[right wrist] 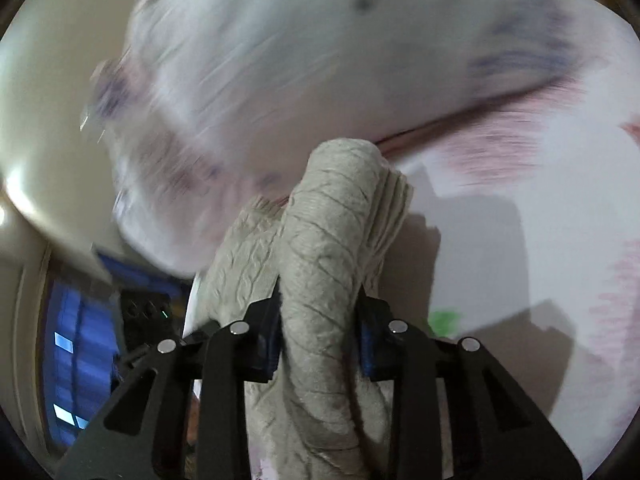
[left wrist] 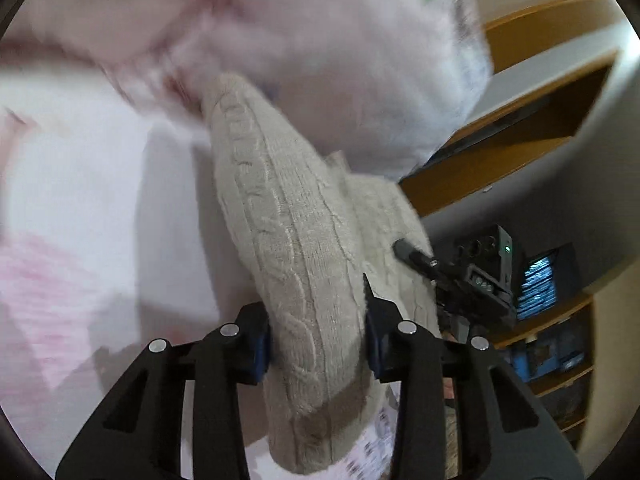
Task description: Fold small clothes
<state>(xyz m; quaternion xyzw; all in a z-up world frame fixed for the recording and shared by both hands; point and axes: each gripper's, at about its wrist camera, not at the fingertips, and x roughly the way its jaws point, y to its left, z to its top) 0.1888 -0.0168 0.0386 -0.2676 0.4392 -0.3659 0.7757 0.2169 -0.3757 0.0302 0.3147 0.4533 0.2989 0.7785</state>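
Left gripper (left wrist: 318, 344) is pinching a bunched fold of the beige cable-knit garment (left wrist: 296, 248); both blue-padded fingers (left wrist: 259, 350) are pressing into the knit from either side. From the jaws the knit is running up and away toward the upper left of the left wrist view, w/ its far end touching a blurred pale pink cloth (left wrist: 344, 60). A second fold of the same knit is lying just beside the first, on its right. The tip of the right gripper (left wrist: 416, 258) is touching that fold in the same view.

Right gripper (right wrist: 318, 332) is likewise clamping the beige cable-knit garment (right wrist: 320, 240), fingers (right wrist: 267, 344) squeezed onto a thick roll of the fabric. The roll is standing up between the jaws, w/ a looser fold sitting just beside it on the left. Its ribbed edge is showing at the top right of the roll.

Behind the knit, a white surface w/ pink patches (right wrist: 520, 208) is filling the right side of the right wrist view; gripper shadows are falling on it. The pale cloth w/ dark specks (right wrist: 280, 60) is blurred across the top.

Background, left wrist view: wooden shelving (left wrist: 512, 120) at right, approx. level w/ the cloth. Contents of the lower shelves are too small to tell.
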